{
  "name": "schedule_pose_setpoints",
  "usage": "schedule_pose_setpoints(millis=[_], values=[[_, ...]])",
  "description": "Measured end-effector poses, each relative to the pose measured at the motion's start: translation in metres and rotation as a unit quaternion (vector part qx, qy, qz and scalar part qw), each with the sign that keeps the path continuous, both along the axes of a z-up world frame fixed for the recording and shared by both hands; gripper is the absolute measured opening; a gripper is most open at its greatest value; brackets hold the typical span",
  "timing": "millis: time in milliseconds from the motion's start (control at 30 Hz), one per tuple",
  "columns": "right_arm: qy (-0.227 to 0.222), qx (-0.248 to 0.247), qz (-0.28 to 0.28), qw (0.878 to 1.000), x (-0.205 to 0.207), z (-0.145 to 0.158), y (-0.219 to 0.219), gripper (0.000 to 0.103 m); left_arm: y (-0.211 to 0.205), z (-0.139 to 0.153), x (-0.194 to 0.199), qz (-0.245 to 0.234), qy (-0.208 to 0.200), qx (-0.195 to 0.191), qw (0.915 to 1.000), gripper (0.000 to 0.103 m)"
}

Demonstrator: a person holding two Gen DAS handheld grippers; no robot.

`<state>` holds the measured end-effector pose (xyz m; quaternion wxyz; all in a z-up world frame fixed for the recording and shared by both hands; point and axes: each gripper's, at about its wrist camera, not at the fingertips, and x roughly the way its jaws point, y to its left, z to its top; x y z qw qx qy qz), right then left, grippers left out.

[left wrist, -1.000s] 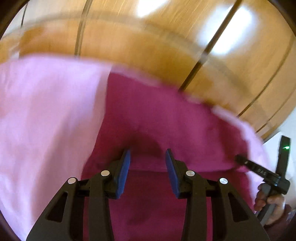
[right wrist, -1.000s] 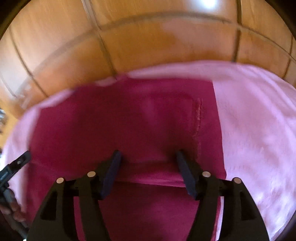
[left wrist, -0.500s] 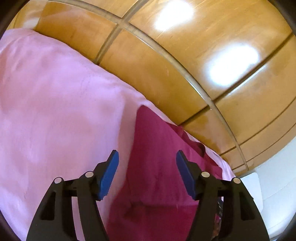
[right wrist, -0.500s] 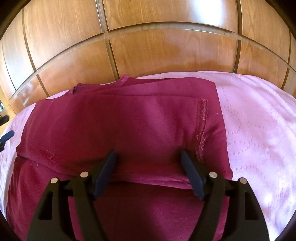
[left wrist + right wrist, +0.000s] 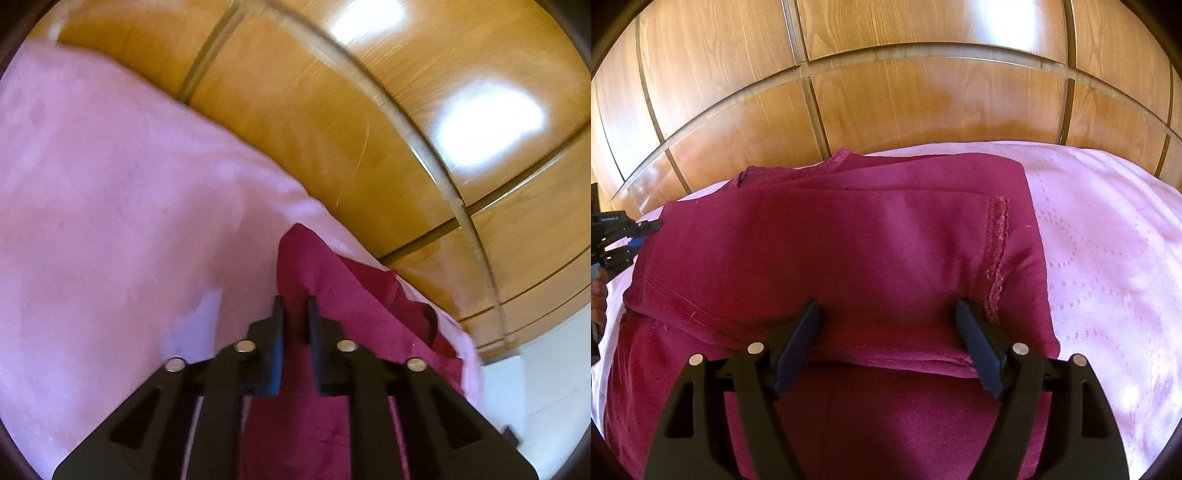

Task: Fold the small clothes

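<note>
On the pink bedspread [image 5: 1108, 258], below the wooden headboard [image 5: 923, 99], the folded maroon garment [image 5: 849, 251] is lying. At its nine o'clock edge, the left gripper [image 5: 294, 306] has just been closing, pinching a corner. The right gripper [image 5: 888, 321] is spreading wide, straddling the six o'clock fold without squeezing.

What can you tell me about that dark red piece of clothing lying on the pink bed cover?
The dark red garment looks like soft knit cloth, folded into layers with a stitched hem and a rough seam showing. It lies flat on the pink bedspread beside wooden panelling. The left gripper has just closed, pinching its edge. The right gripper stands open over the near fold.
</note>
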<state>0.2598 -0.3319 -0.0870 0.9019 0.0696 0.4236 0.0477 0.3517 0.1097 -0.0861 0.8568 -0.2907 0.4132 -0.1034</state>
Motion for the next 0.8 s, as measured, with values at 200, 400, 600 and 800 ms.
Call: schedule_pose_setpoints(millis=[200,400,600,800], values=[[0.000,-0.007,0.002,1.000,0.001,0.000,0.003,0.077,-0.041,-0.020,0.003,-0.003,-0.004,0.192,0.9815,0.010],[0.001,-0.002,0.002,1.000,0.003,-0.001,0.001,0.078,-0.042,0.004,-0.009,0.039,0.001,0.218,0.9751,0.026],[0.001,-0.003,0.002,1.000,0.003,-0.001,0.001,0.078,-0.079,0.023,-0.073,-0.032,-0.071,0.233,0.9694,0.026],[0.002,-0.003,0.003,1.000,0.003,0.001,0.001,0.078,-0.074,-0.015,-0.073,-0.039,-0.025,0.223,0.9737,0.026]])
